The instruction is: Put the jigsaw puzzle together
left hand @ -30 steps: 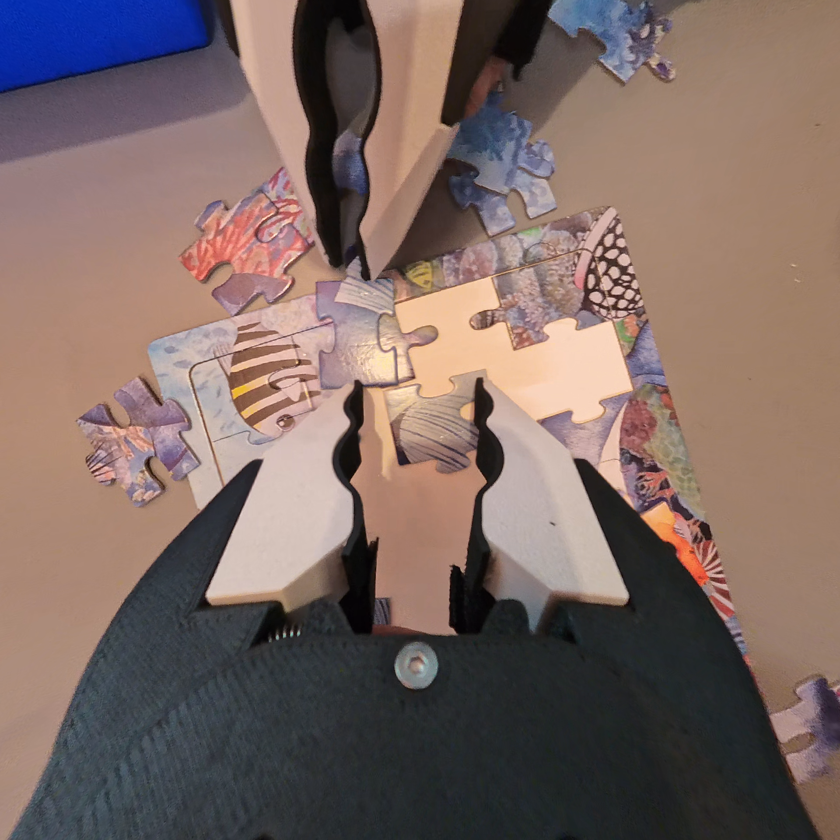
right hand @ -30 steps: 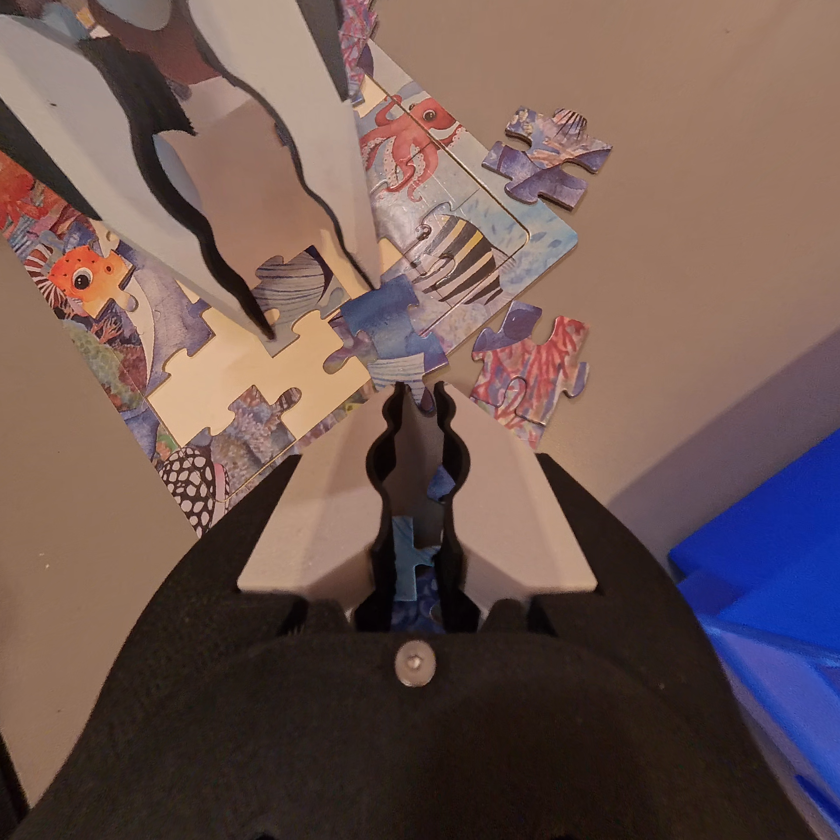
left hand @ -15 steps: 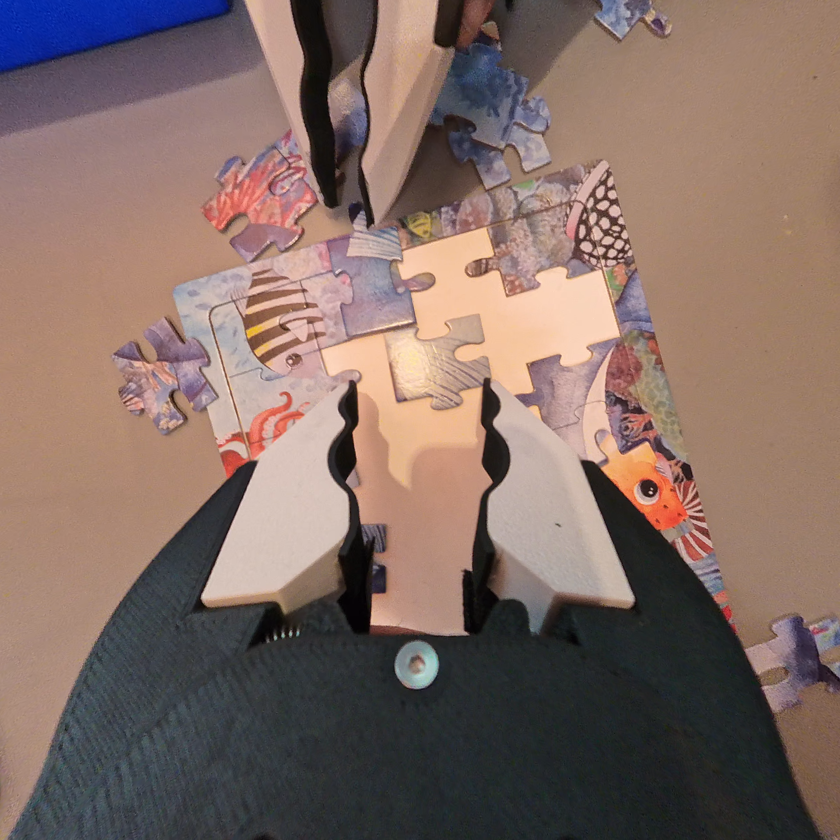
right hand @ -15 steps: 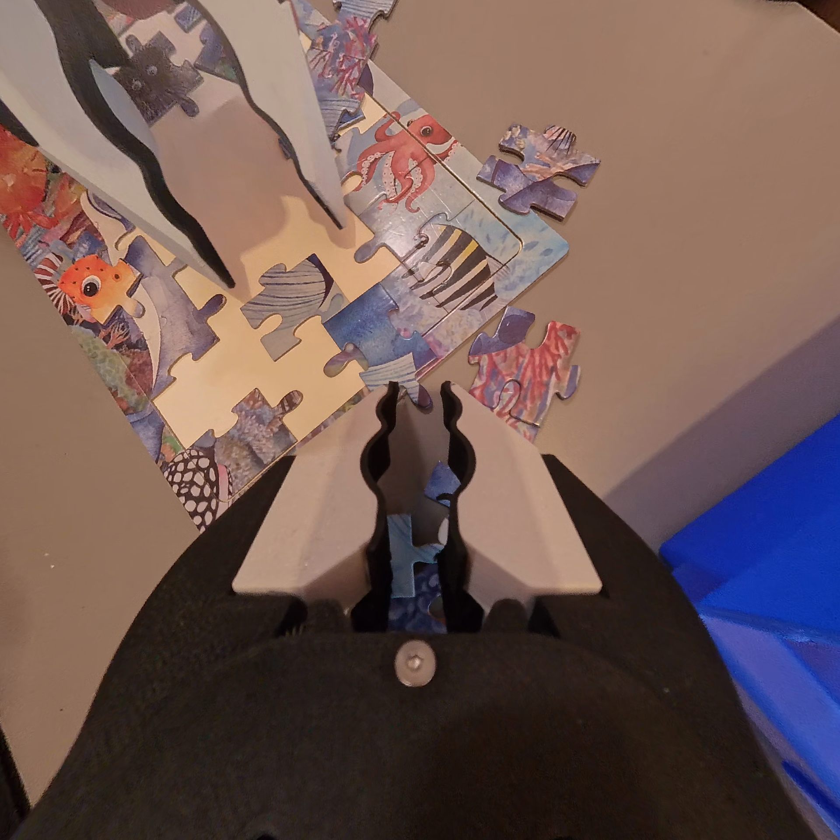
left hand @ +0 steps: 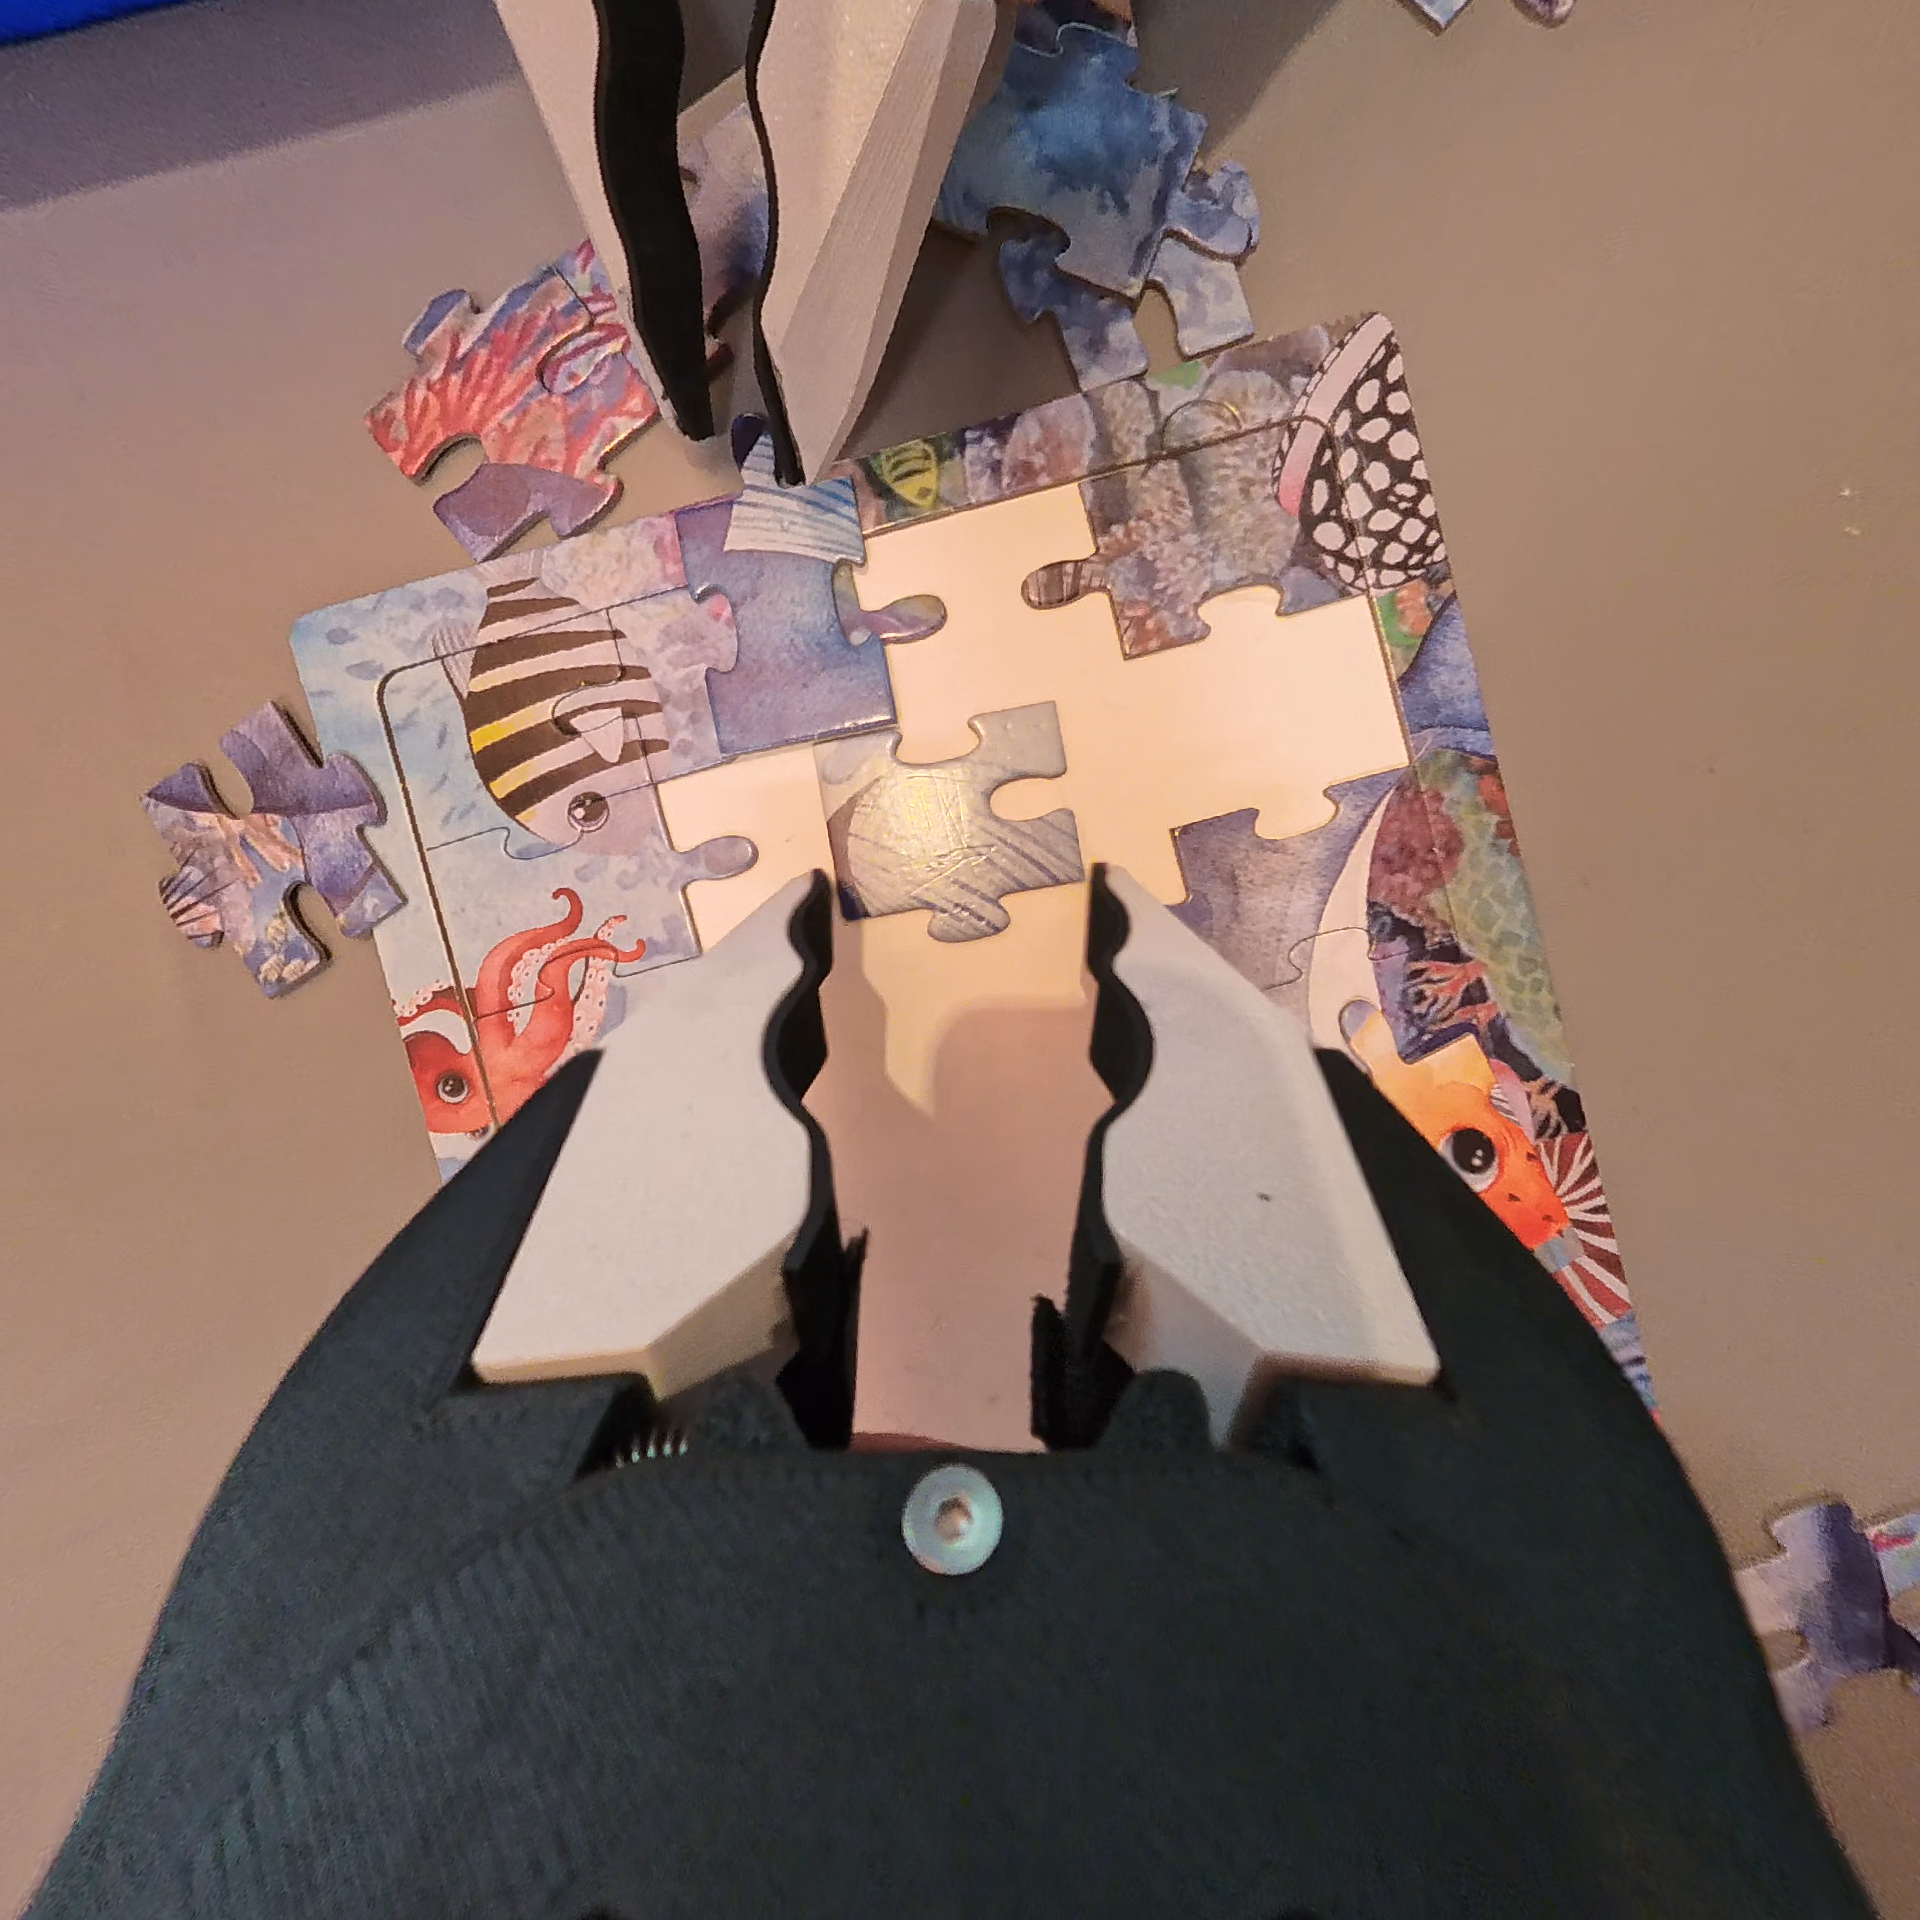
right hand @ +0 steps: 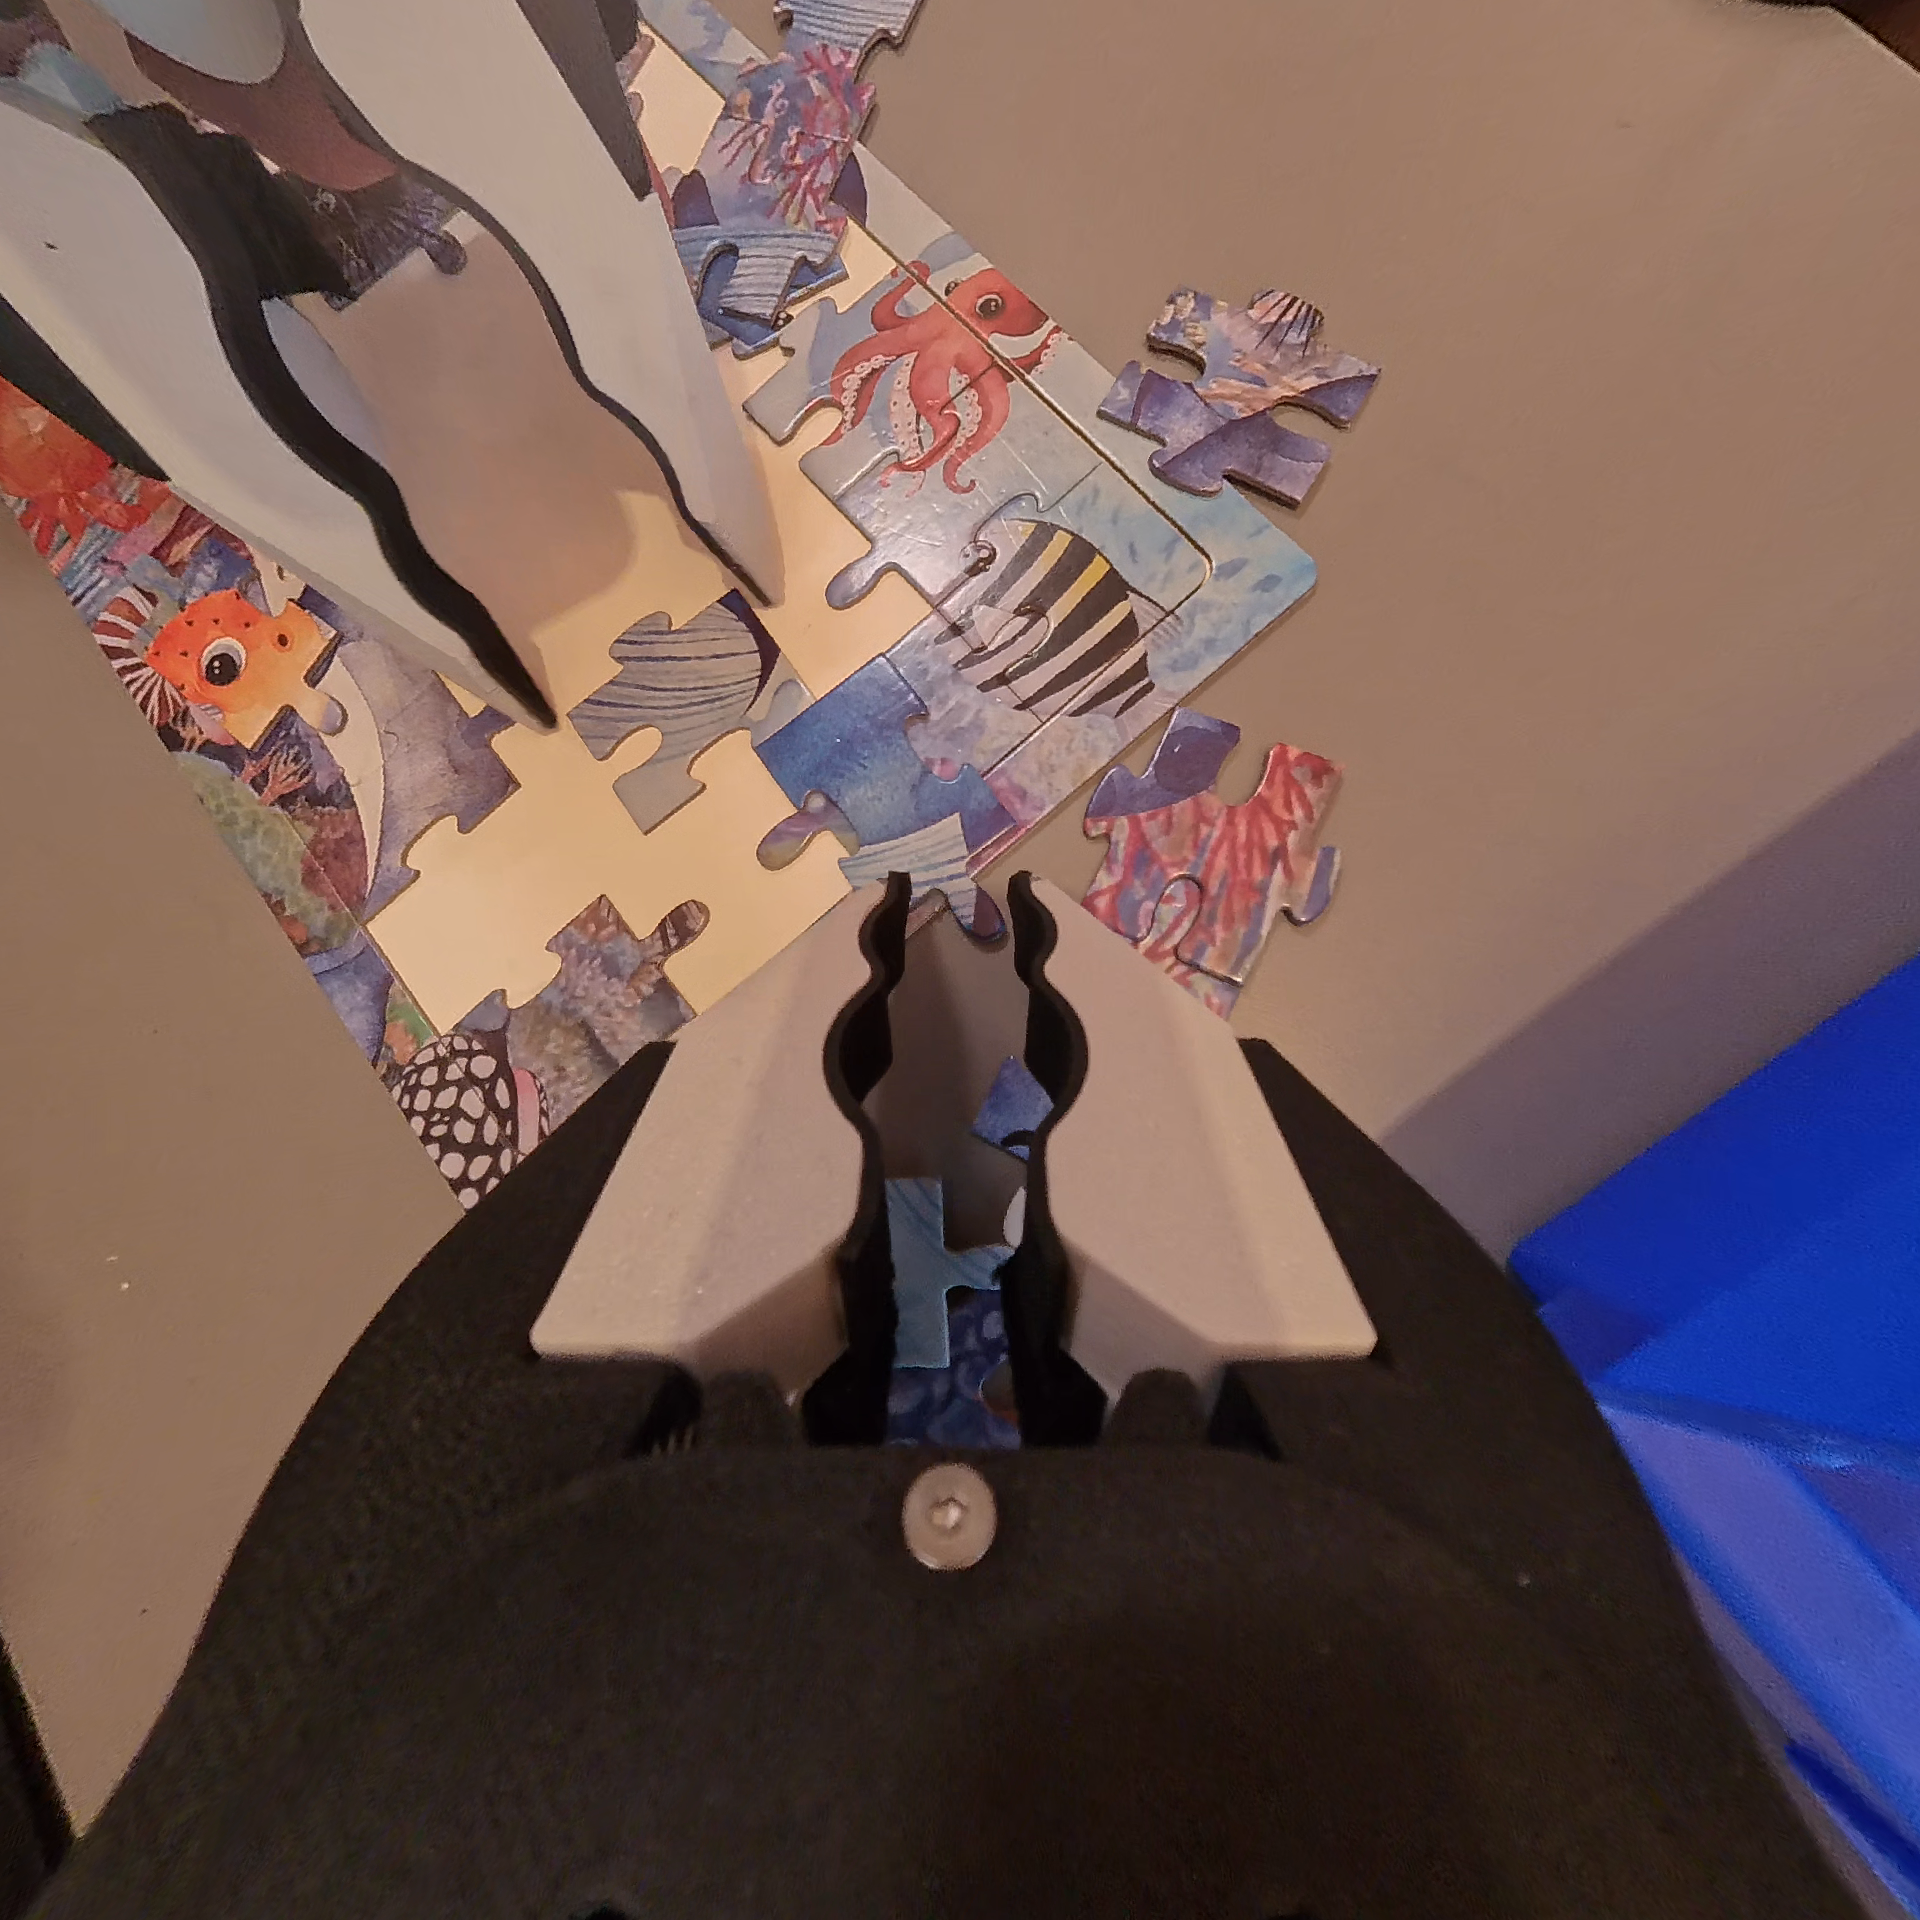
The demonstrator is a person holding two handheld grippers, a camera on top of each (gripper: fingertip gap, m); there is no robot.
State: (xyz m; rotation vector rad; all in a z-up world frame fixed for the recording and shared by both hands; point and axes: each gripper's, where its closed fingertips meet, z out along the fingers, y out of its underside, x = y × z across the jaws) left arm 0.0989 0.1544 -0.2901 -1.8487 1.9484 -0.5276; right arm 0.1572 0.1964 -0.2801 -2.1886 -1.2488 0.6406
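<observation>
The puzzle tray (left hand: 1247,665) lies on the grey table, with sea-creature pieces set round its rim and a bare middle. It also shows in the right wrist view (right hand: 540,852). A loose grey striped piece (left hand: 951,831) lies flat on the bare part. My left gripper (left hand: 961,883) is open and empty, its tips at that piece's near edge. A blue piece (left hand: 800,655) lies beside the striped-fish piece, its far tab sticking over the tray's rim. My right gripper (right hand: 961,888) stands over that tab. Its jaws are a narrow gap apart, with room beside the tab.
Loose pieces lie around the tray: a coral-pink one (left hand: 509,405), a purple one (left hand: 260,852), a blue one (left hand: 1112,208) and one at the near right (left hand: 1849,1621). More pieces show under my right gripper (right hand: 935,1278). A blue bin (right hand: 1714,1299) stands to its right.
The blue piece has gone from tilted to lying flat beside the striped-fish piece, and the right jaws have widened a little. My left gripper has drawn back from around the grey striped piece.
</observation>
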